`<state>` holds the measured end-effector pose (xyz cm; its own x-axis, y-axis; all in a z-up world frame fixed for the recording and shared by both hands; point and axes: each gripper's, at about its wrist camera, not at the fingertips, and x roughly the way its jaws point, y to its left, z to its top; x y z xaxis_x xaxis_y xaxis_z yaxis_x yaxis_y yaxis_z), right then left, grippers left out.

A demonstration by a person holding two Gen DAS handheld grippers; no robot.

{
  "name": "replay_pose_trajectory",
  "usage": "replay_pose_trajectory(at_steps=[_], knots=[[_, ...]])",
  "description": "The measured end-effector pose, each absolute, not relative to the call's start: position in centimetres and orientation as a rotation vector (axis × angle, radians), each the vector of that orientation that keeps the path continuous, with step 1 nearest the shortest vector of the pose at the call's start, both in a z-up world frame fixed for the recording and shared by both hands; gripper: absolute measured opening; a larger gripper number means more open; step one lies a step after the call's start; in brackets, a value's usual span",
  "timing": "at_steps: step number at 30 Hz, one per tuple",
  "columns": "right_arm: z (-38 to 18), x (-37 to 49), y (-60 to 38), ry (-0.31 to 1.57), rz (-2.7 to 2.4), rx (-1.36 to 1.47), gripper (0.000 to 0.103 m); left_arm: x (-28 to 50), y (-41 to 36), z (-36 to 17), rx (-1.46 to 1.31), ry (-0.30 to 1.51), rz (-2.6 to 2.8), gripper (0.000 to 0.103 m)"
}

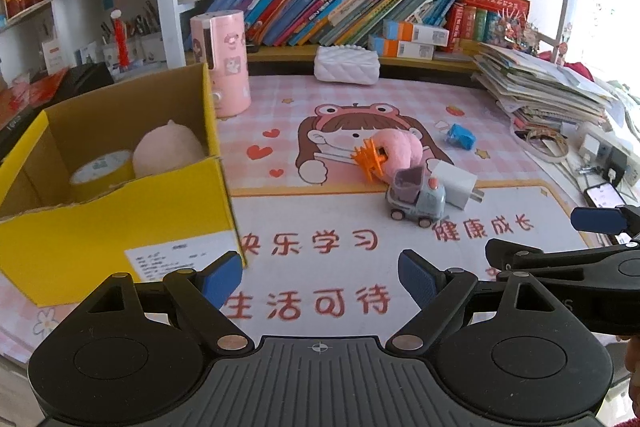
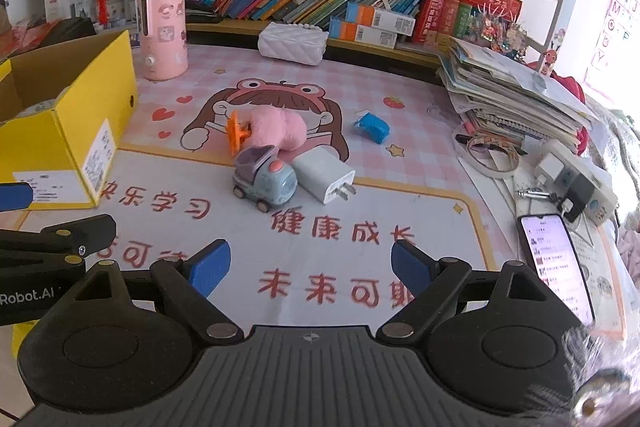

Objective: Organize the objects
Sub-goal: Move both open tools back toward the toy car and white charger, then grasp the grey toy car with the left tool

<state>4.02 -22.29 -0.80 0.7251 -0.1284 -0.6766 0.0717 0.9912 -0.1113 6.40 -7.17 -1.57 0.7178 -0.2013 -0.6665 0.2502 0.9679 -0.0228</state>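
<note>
On the pink cartoon desk mat lie a toy truck (image 1: 416, 201) (image 2: 264, 183), a white charger plug (image 1: 456, 185) (image 2: 324, 177), a pink plush ring (image 1: 400, 147) (image 2: 280, 133) with an orange clip (image 1: 370, 159) (image 2: 234, 133) against it, and a small blue object (image 1: 460, 137) (image 2: 372, 127). A yellow cardboard box (image 1: 120, 227) (image 2: 68, 131) at the left holds a pink plush ball (image 1: 168, 149) and a tape roll (image 1: 102, 169). My left gripper (image 1: 320, 277) and right gripper (image 2: 310, 265) both stand open over the mat, well short of the toys, nothing between their blue pads.
A pink cylindrical appliance (image 1: 220, 63) and a white quilted case (image 1: 346, 65) stand at the back before a bookshelf (image 1: 340, 3). A stack of papers (image 2: 512, 99), tape rings, a power strip (image 2: 576, 183) and a lit phone (image 2: 556, 259) crowd the right side.
</note>
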Motion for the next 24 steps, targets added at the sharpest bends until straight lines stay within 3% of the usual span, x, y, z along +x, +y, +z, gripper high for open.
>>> replay_pose_trajectory(at_steps=[15, 17, 24], knots=[[-1.4, 8.4, -26.4, 0.754, -0.078, -0.064, 0.083, 9.6, -11.0, -1.9, 0.083, 0.729, -0.216, 0.085], [-1.5, 9.0, -26.9, 0.757, -0.067, -0.057, 0.079, 10.0, -11.4, -1.9, 0.086, 0.729, -0.213, 0.084], [-2.0, 11.0, -28.4, 0.767, -0.049, -0.046, 0.06, 11.4, -13.0, -2.4, 0.078, 0.755, -0.235, 0.066]])
